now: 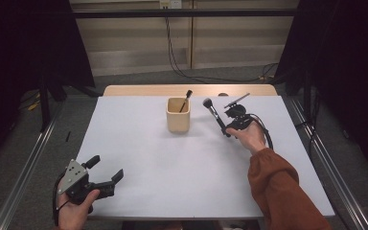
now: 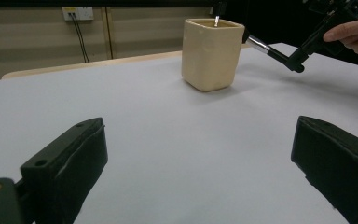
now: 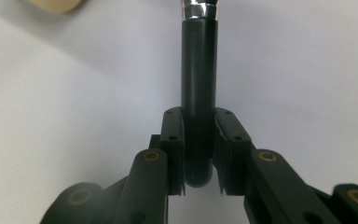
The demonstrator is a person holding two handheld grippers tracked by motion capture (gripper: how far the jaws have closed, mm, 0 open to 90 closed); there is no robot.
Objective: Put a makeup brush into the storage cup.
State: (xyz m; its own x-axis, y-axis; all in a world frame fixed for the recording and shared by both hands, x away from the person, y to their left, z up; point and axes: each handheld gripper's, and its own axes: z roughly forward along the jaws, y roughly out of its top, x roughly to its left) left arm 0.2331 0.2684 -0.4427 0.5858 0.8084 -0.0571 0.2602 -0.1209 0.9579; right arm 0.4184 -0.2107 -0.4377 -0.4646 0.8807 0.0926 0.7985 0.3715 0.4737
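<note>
Right gripper (image 1: 228,128) w/ jaws clamped on the black handle of a makeup brush (image 1: 214,114), held above the white table (image 1: 139,158), bristle head up and tilted toward the beige cup (image 1: 178,115), just right of it and not touching. In the right gripper view the handle (image 3: 198,93) sits squarely between the pads, butt end down. Cup stands upright near the table's far-centre; one small brush (image 1: 187,98) already leans inside it. Left gripper (image 1: 106,173) rests at the near-left corner, jaws spread wide, nothing between them. Judged progress: approx. halfway; one brush stowed, second picked up but not yet over the rim. Left: carry over, lower in, release.
</note>
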